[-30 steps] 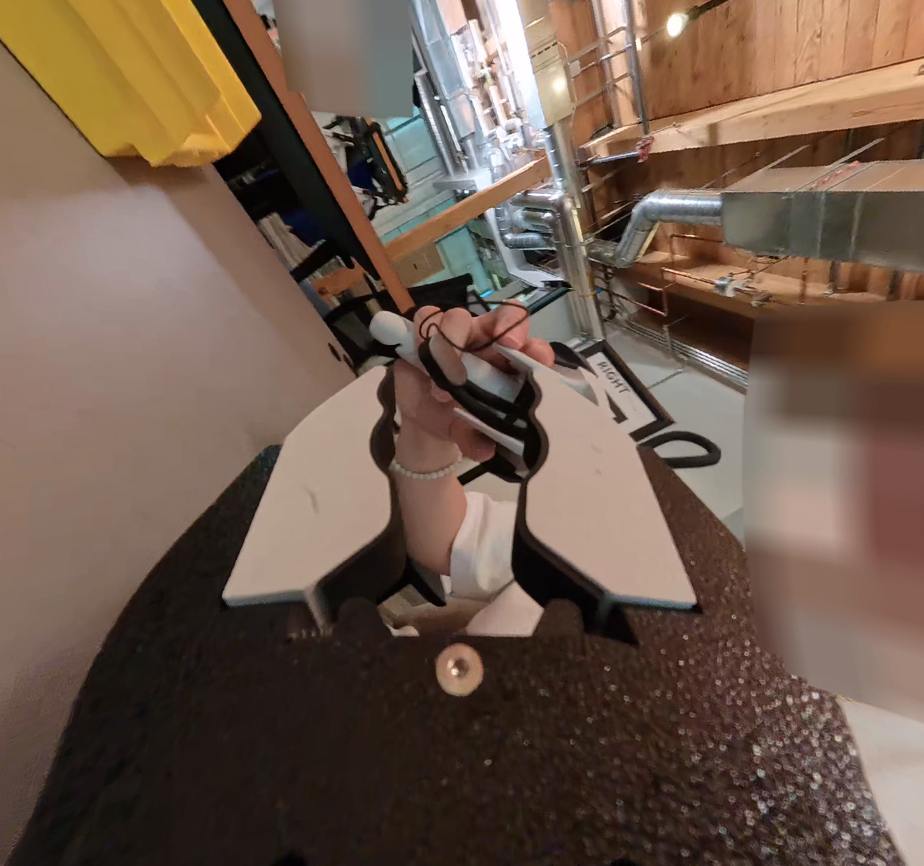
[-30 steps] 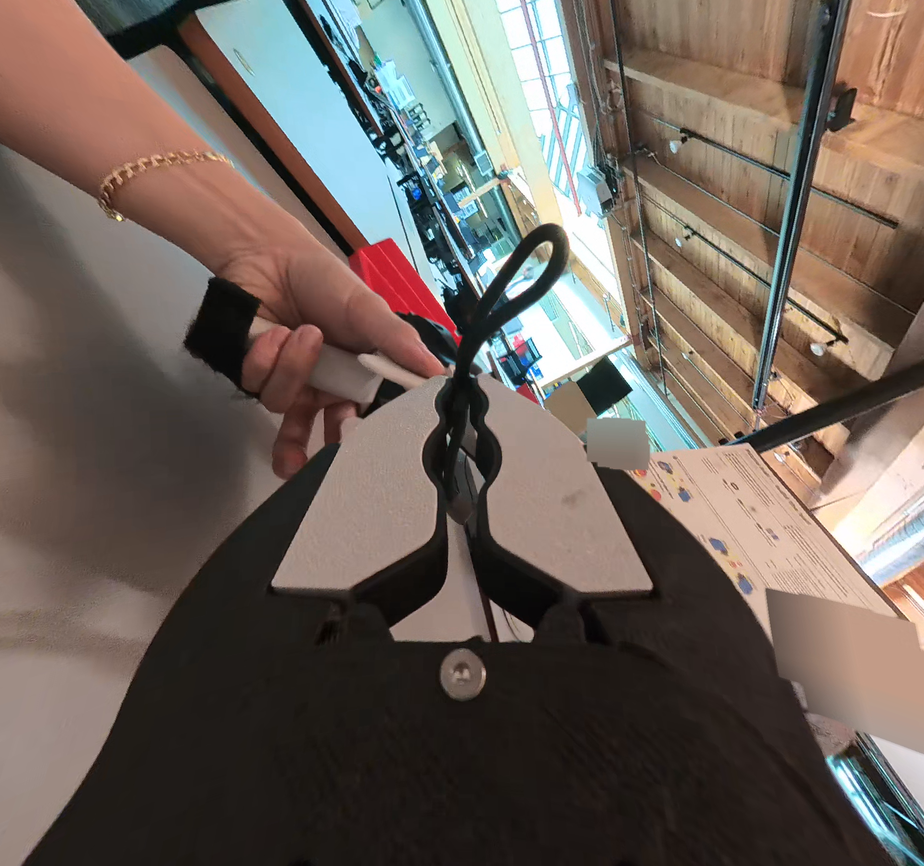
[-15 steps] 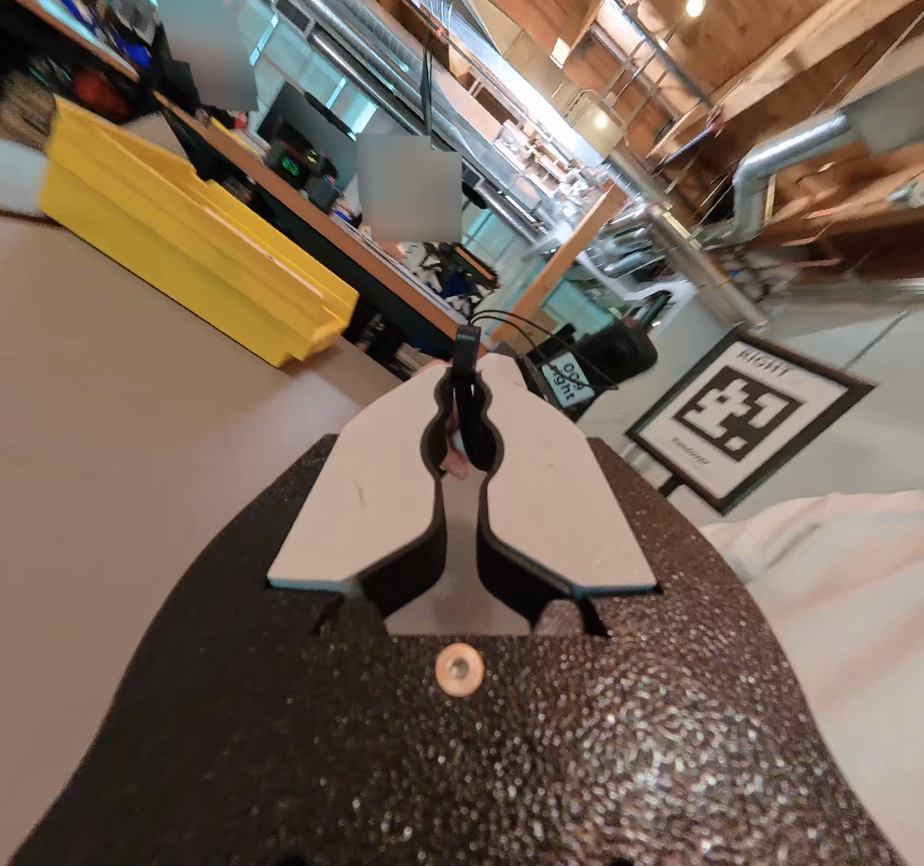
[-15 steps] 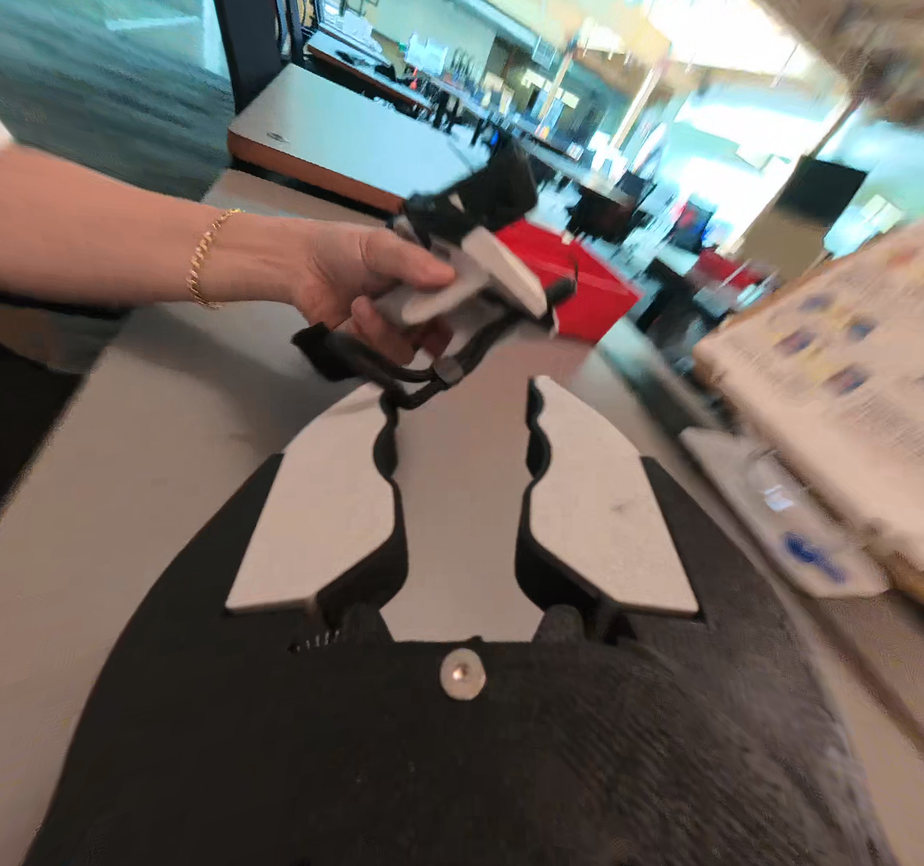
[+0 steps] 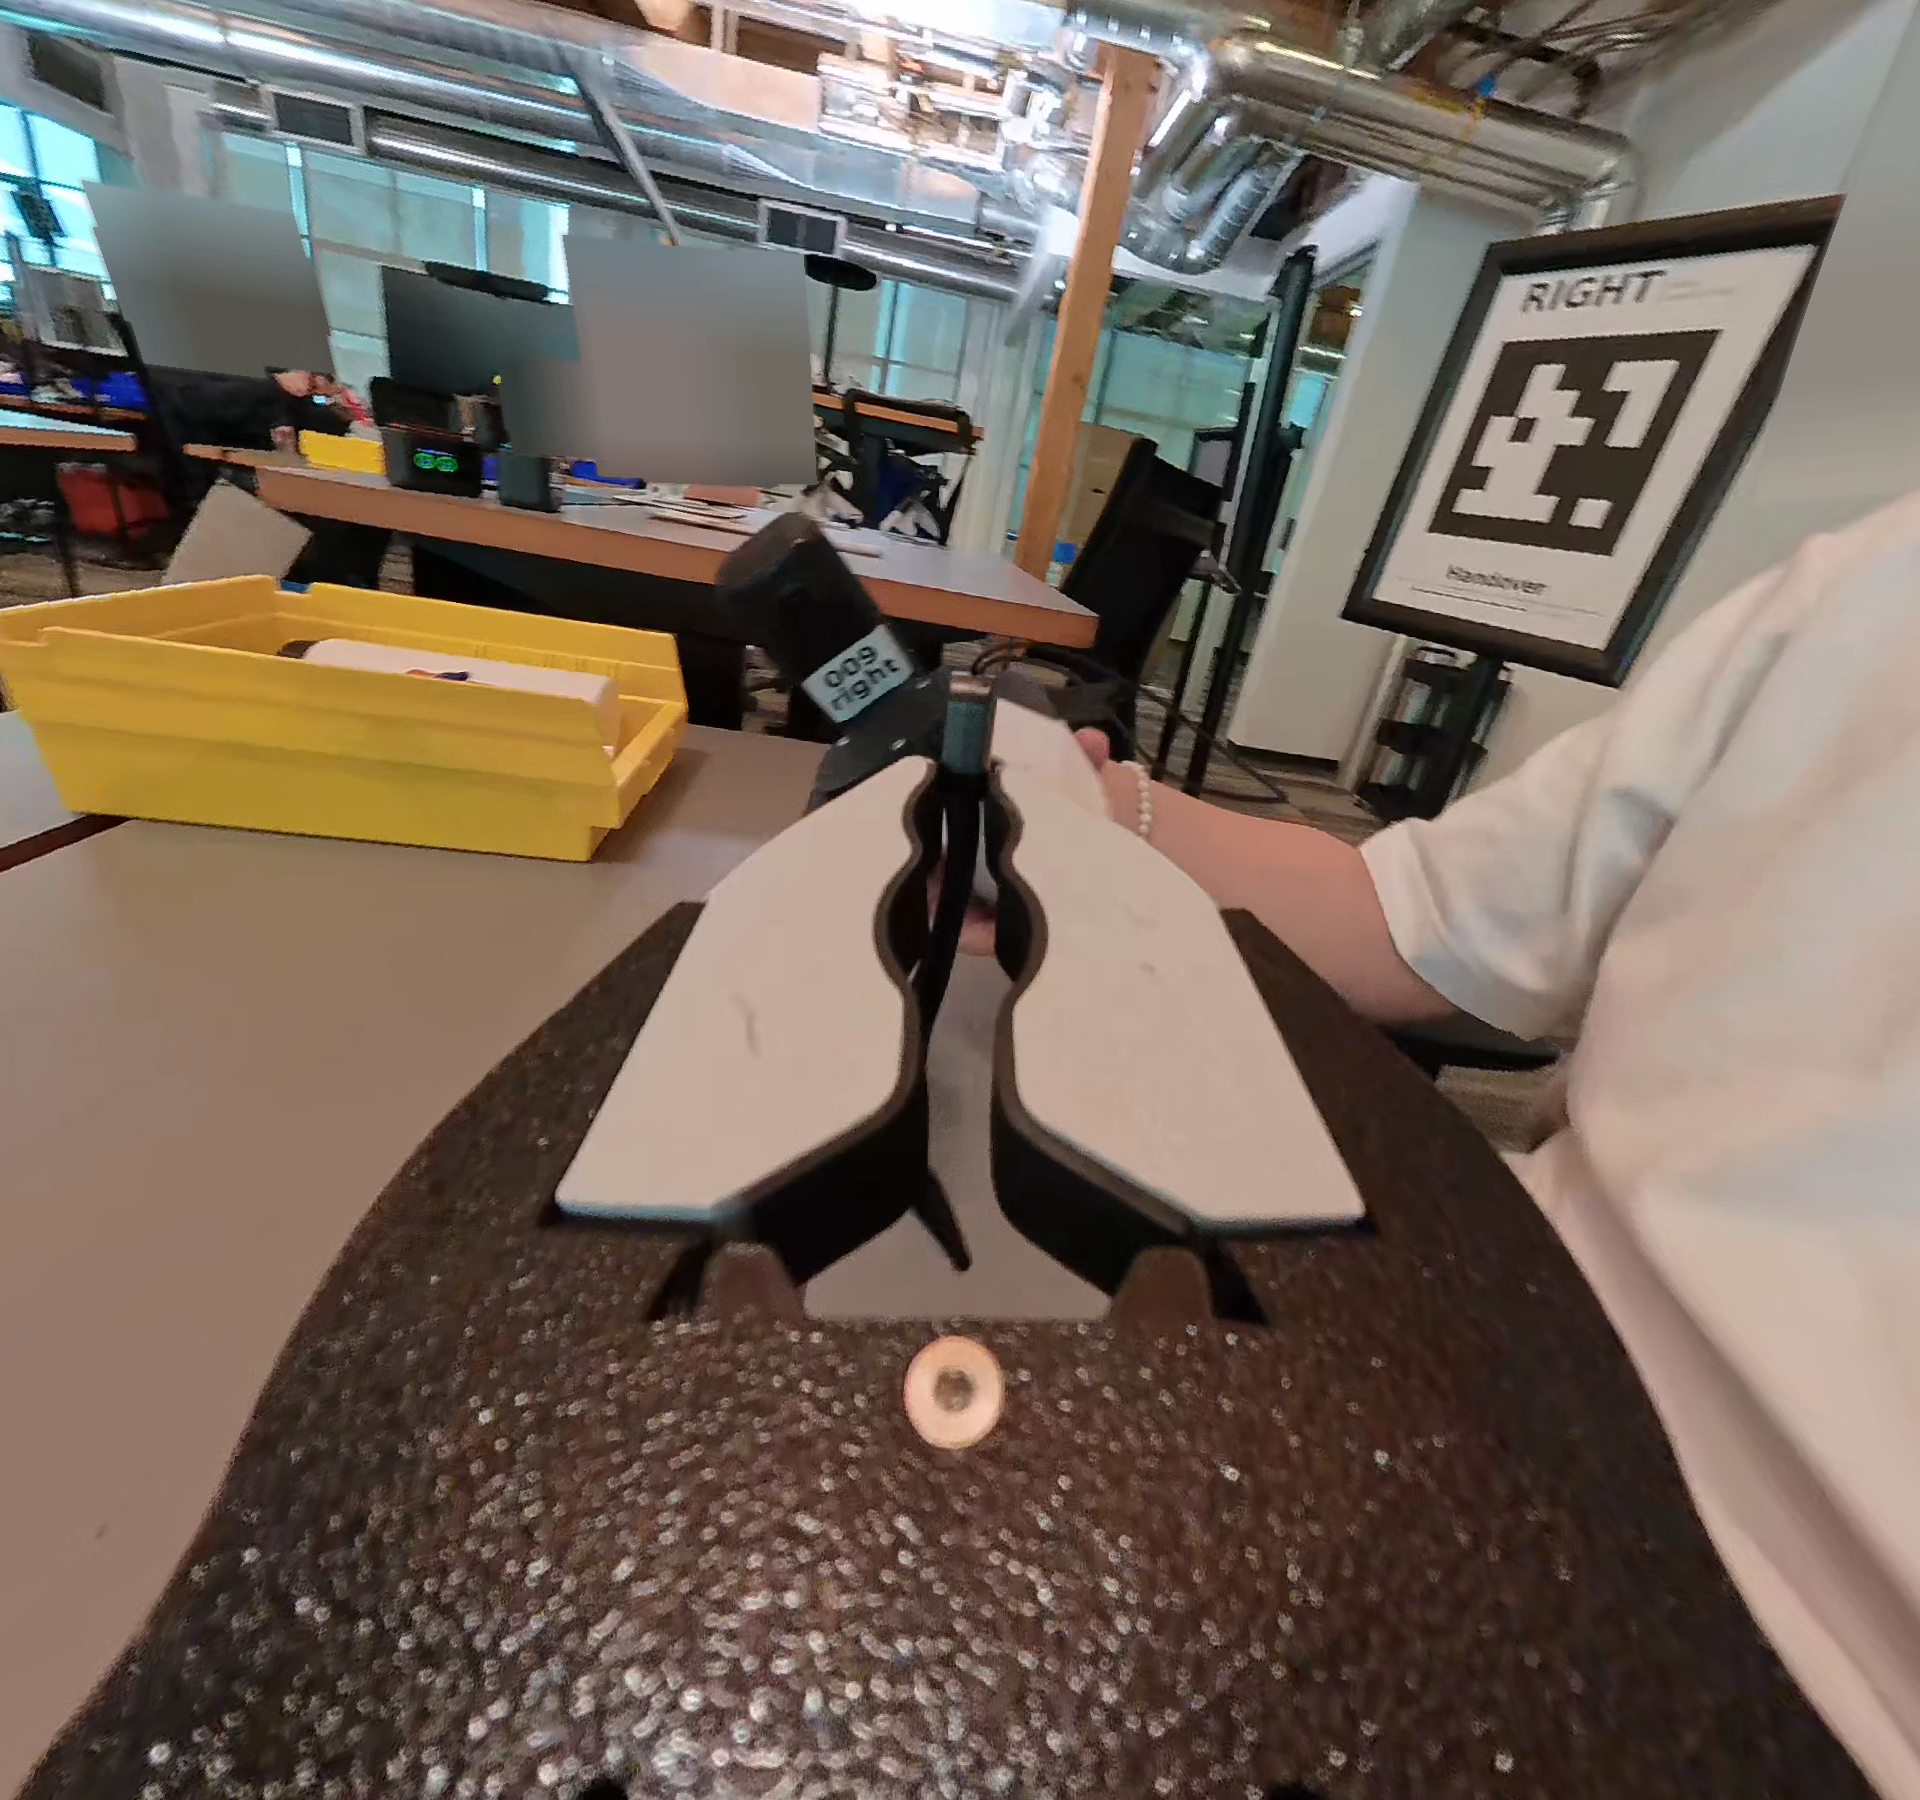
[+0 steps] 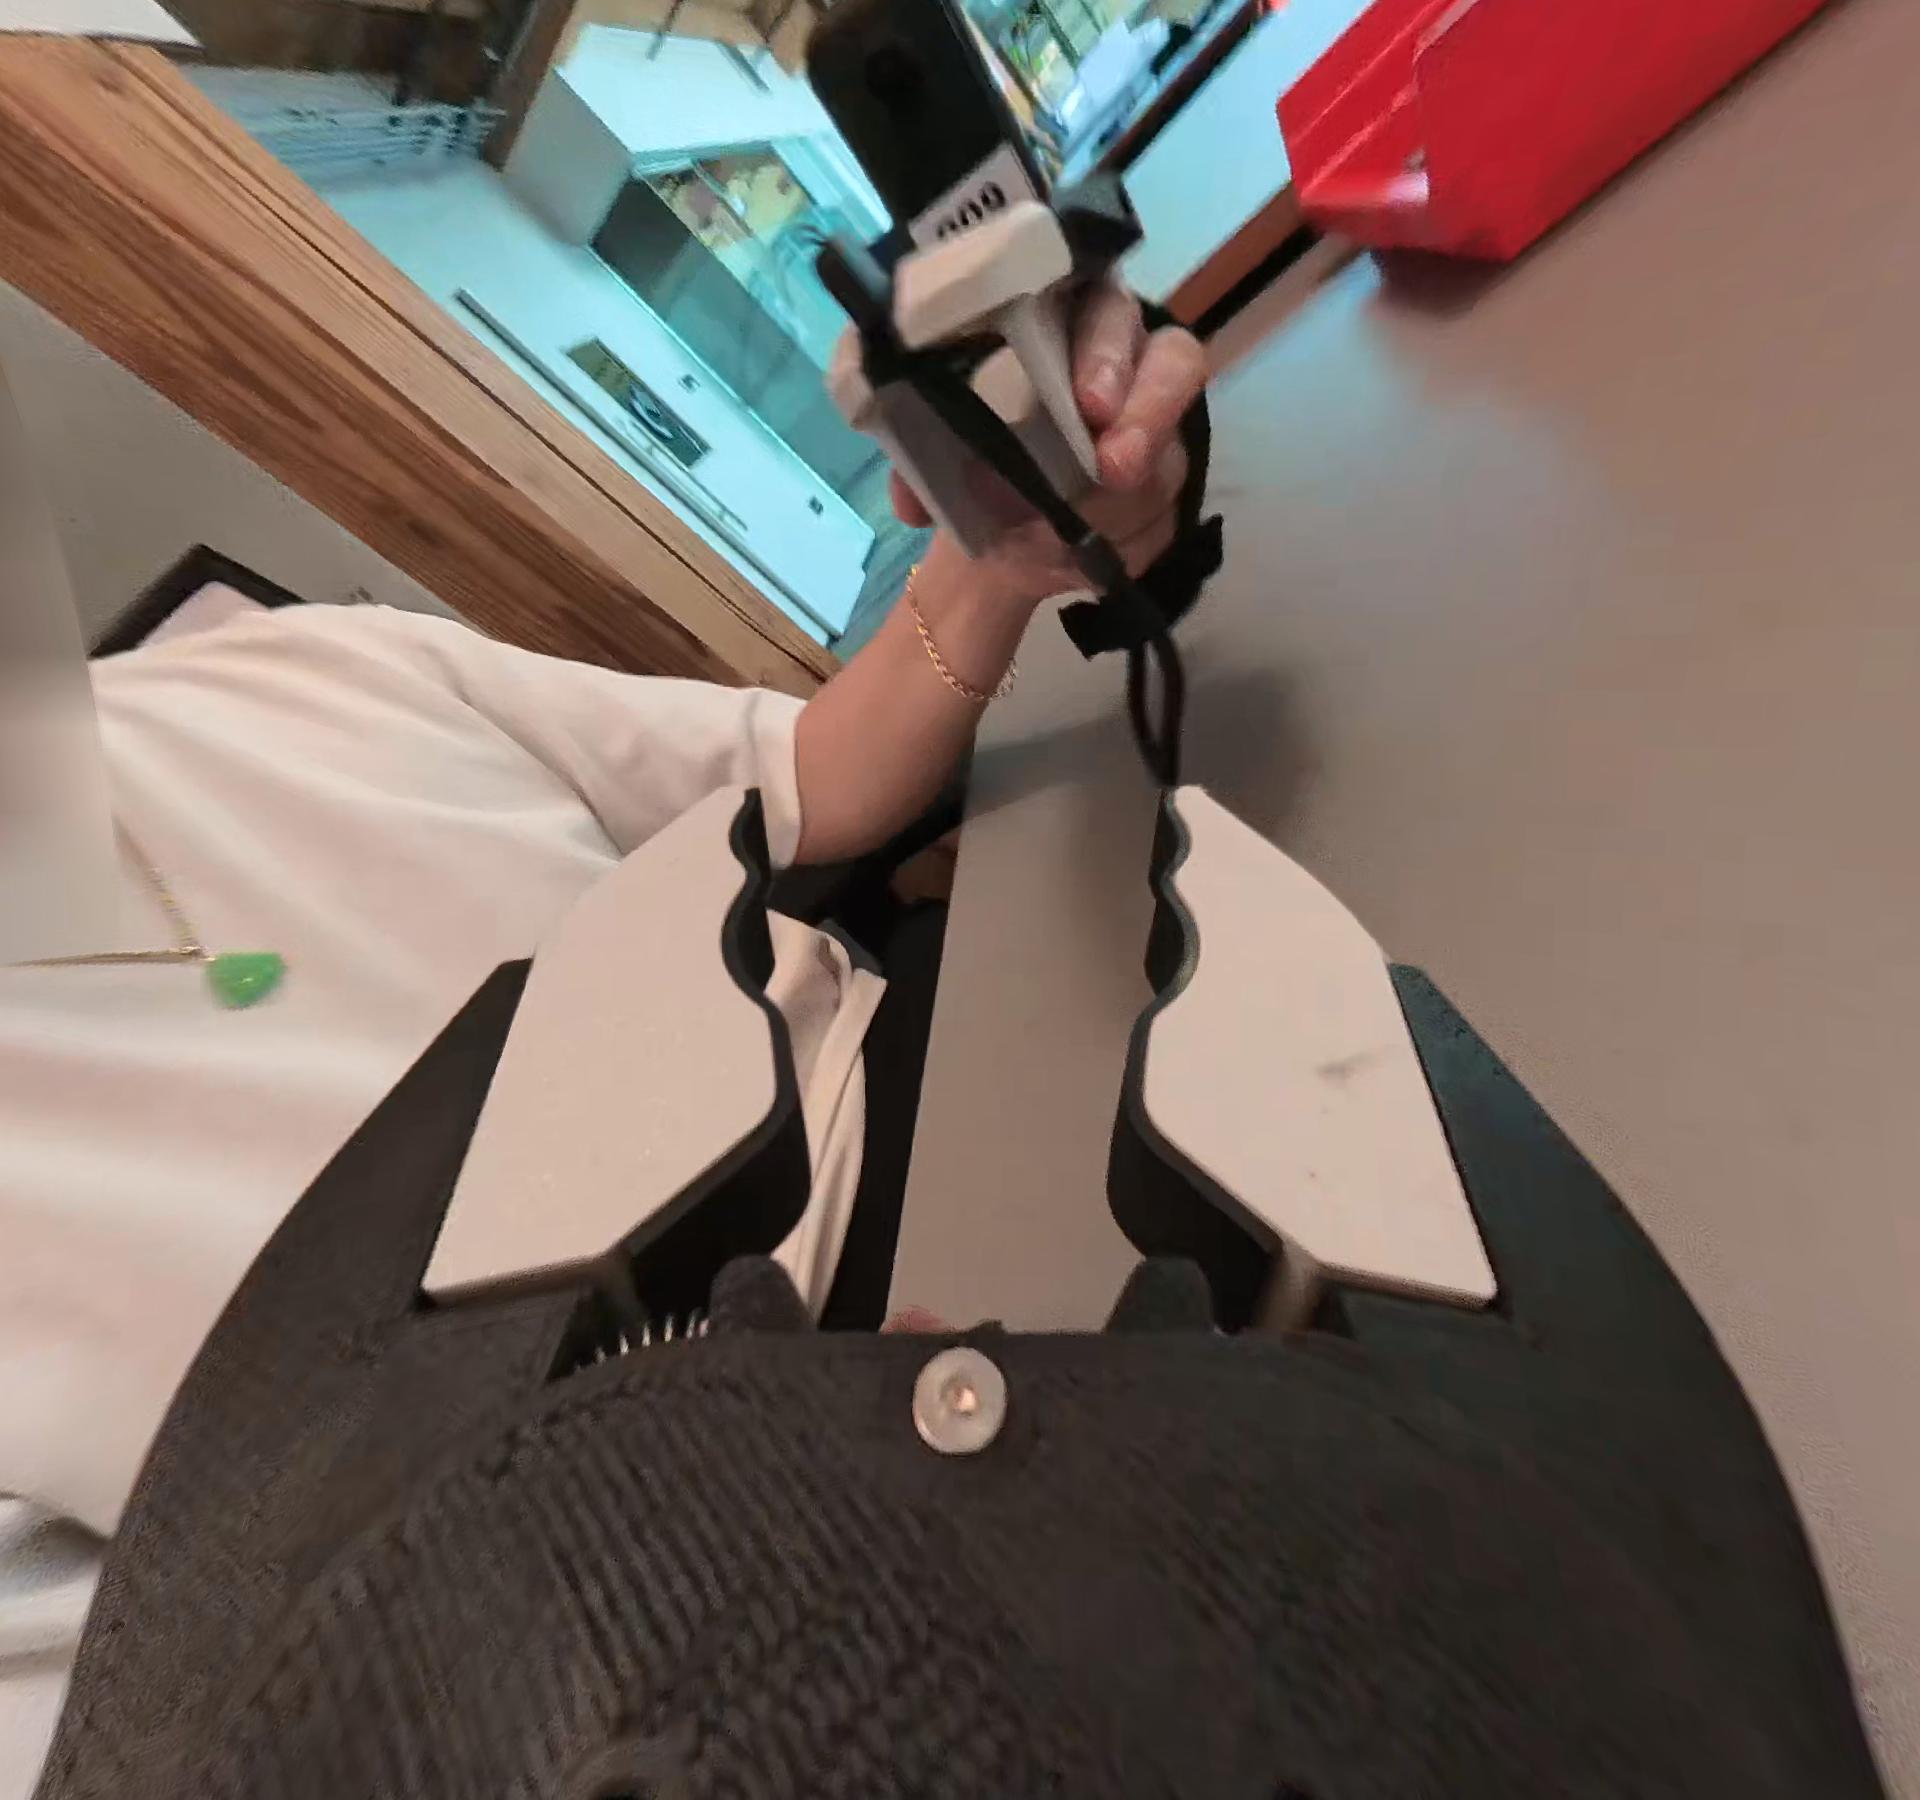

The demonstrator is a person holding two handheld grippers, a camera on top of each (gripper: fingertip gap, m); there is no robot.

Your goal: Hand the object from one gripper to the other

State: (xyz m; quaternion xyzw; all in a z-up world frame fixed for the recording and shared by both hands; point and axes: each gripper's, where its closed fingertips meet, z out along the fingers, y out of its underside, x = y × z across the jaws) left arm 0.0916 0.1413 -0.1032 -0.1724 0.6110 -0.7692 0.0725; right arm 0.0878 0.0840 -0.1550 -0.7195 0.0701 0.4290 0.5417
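Note:
The object is a black cord [image 5: 948,903] with a small dark end piece. My left gripper [image 5: 956,786] is shut on it; the end piece sticks up past the fingertips and the cord runs back between the jaws. In the right wrist view the left gripper [image 6: 1029,503] is held in a hand farther off, with the cord's loop [image 6: 1151,711] hanging from it. My right gripper [image 6: 961,805] is open and empty, its right fingertip just below the loop. The right gripper's black camera [image 5: 821,618] shows beyond the left fingertips.
A yellow bin [image 5: 343,742] with a white item stands on the grey table [image 5: 260,1023] at the left. A red bin [image 6: 1558,67] sits at the far side. A framed marker sign [image 5: 1579,441] stands right. The person's white shirt [image 5: 1714,1023] is close. The left gripper's tips are roughly 9 cm from the right gripper's.
The right gripper opened and let go of the cord, and the left gripper shut on it. Both grippers swung round and drew apart; the cord now hangs from the left.

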